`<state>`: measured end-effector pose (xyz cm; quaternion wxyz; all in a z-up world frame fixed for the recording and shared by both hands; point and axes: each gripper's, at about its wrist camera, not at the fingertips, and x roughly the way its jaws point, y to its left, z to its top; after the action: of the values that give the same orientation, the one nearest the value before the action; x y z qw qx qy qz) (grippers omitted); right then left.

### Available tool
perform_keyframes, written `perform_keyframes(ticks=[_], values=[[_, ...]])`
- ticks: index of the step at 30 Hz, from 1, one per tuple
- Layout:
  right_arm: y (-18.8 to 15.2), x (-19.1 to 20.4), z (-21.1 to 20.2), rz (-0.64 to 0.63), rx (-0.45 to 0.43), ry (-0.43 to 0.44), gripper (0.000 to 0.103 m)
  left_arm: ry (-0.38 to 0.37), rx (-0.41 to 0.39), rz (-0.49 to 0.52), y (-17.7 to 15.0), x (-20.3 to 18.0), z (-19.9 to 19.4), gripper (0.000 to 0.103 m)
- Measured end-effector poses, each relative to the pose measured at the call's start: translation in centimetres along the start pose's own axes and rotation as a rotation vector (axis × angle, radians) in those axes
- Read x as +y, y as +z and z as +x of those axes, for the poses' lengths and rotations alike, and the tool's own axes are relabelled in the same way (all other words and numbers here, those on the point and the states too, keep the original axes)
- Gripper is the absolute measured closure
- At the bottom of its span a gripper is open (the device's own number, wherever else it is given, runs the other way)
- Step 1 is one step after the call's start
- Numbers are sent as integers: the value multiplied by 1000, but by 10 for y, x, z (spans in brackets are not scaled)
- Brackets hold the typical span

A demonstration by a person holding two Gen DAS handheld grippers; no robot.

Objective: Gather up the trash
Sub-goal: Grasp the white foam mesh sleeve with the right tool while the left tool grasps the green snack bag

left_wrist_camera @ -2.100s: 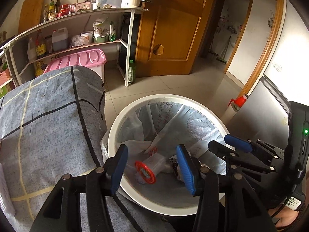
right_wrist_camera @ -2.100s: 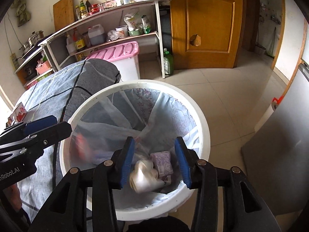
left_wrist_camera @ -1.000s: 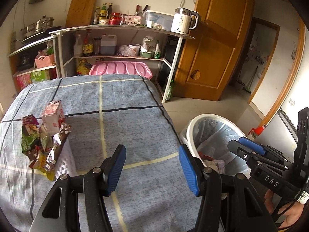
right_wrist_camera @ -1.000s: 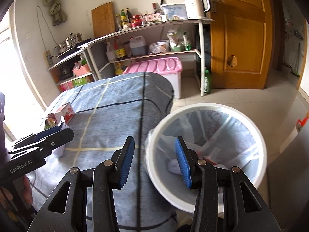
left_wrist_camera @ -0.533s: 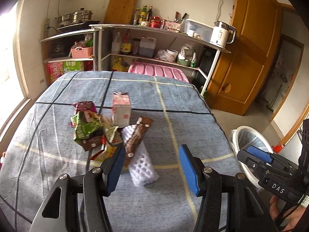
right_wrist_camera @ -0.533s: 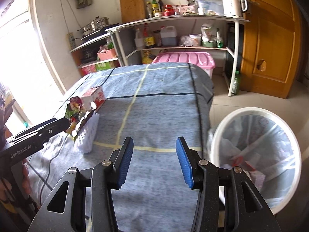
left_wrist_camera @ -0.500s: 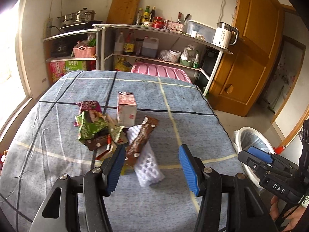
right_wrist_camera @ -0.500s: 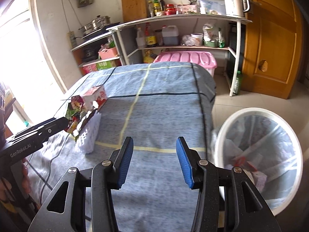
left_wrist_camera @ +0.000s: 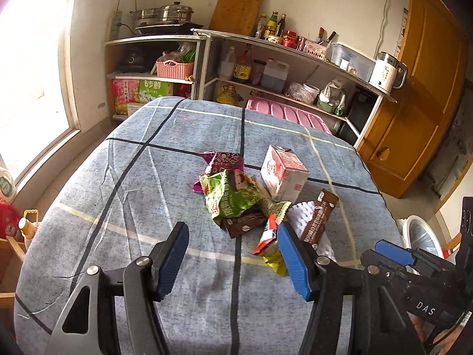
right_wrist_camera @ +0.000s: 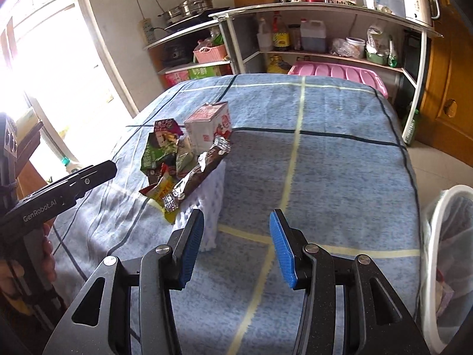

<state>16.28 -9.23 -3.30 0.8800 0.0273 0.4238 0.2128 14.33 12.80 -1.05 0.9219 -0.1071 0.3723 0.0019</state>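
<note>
Both grippers hang with jaws spread wide and nothing between them: the left gripper (left_wrist_camera: 232, 261) over the near side of the trash pile (left_wrist_camera: 251, 201), the right gripper (right_wrist_camera: 236, 248) over bare tablecloth (right_wrist_camera: 325, 162). That blue checked cloth covers the table. On it the wrappers lie heaped against a pink carton (left_wrist_camera: 283, 176) and a white foam sleeve (right_wrist_camera: 210, 204). A white bin (right_wrist_camera: 446, 266) with a liner stands on the floor by the table's right edge. Behind are kitchen shelves (left_wrist_camera: 266, 59), a pink storage box (right_wrist_camera: 340, 74) and a wooden door (left_wrist_camera: 414, 112).
</note>
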Motion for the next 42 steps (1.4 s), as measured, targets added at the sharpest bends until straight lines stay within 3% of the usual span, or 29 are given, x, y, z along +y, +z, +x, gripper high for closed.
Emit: perform_keyframes(ticks=[5, 26, 31, 33, 35, 42], values=[[3, 17, 24, -35, 36, 3, 46, -24, 34, -43, 5, 19, 16, 41], [3, 27, 58, -66, 94, 31, 46, -25, 101, -11, 39, 8, 89, 40], [3, 26, 57, -65, 98, 58, 55, -11, 104, -11, 40, 6, 97, 40], [2, 28, 57, -71, 95, 59, 59, -18, 104, -16, 40, 6, 99, 43], [1, 30, 57, -71, 95, 67, 65, -17, 105, -17, 40, 6, 100, 58], [-1, 32, 53, -83, 80, 76, 76, -1, 100, -8, 40, 7, 99, 77]])
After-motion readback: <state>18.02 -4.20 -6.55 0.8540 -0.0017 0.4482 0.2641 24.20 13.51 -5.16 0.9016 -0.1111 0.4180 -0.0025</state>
